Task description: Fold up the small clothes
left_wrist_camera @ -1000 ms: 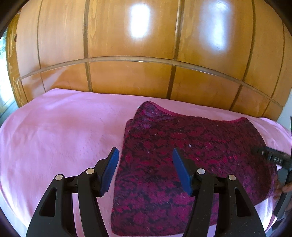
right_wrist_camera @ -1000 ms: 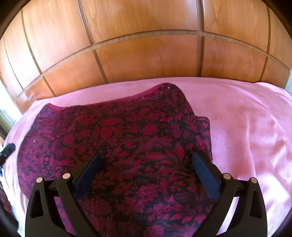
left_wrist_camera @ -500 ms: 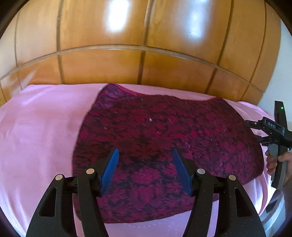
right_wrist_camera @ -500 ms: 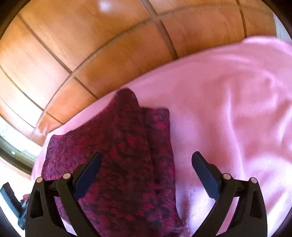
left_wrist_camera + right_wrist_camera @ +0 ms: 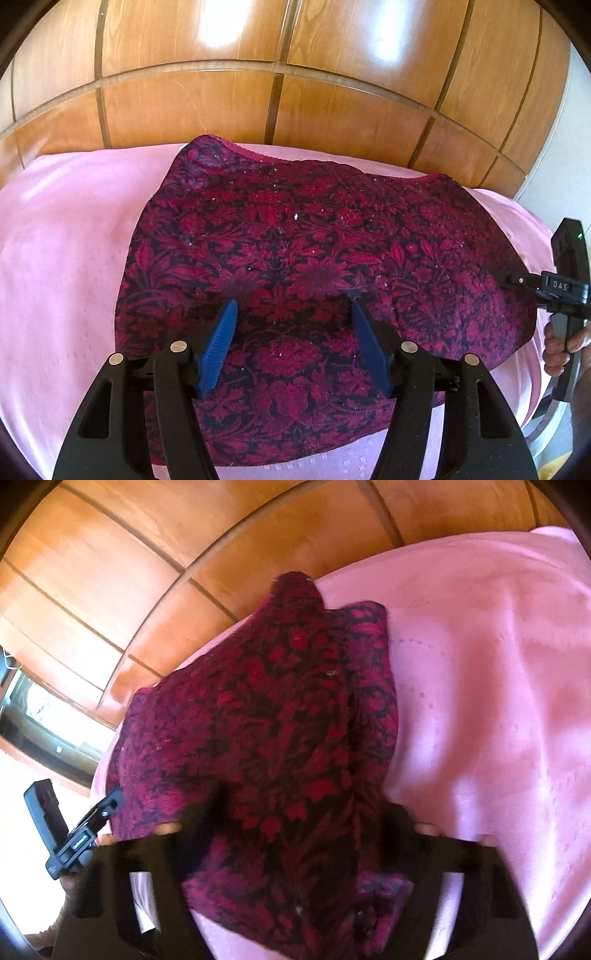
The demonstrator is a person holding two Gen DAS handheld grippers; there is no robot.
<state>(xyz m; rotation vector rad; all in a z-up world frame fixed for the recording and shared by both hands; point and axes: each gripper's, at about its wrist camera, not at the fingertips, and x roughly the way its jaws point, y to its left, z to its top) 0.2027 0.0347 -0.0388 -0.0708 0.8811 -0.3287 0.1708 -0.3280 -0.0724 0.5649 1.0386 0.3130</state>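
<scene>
While the dark red floral garment [image 5: 317, 258] lies spread on the pink bed sheet [image 5: 62, 258], partly folded with a doubled layer along its right side in the right wrist view, your right gripper [image 5: 299, 812] has just been closing its fingers, which stood wide apart a second ago. Now they sit over the garment's near right edge with cloth between them. Blur hides the pads, so you can't tell whether they already pinch it.

Your view from that hand has swung too: half a second back it looked past the garment's right edge at bare sheet, and now the cloth fills the middle, so you've come in on that side.

Your left gripper [image 5: 291, 321] keeps its blue fingers [image 5: 218, 350] apart, about as they were, hovering over the near middle of the garment with nothing clamped. It has slid rightwards across the cloth since a second ago, when it straddled the left edge.

My read: you're setting up the next fold, right hand taking the edge to carry across. Behind the bed, the glossy wooden panelling [image 5: 295, 92] hasn't changed. Your hand [image 5: 561, 347] on the right handle shows at the far right of the left wrist view.
</scene>
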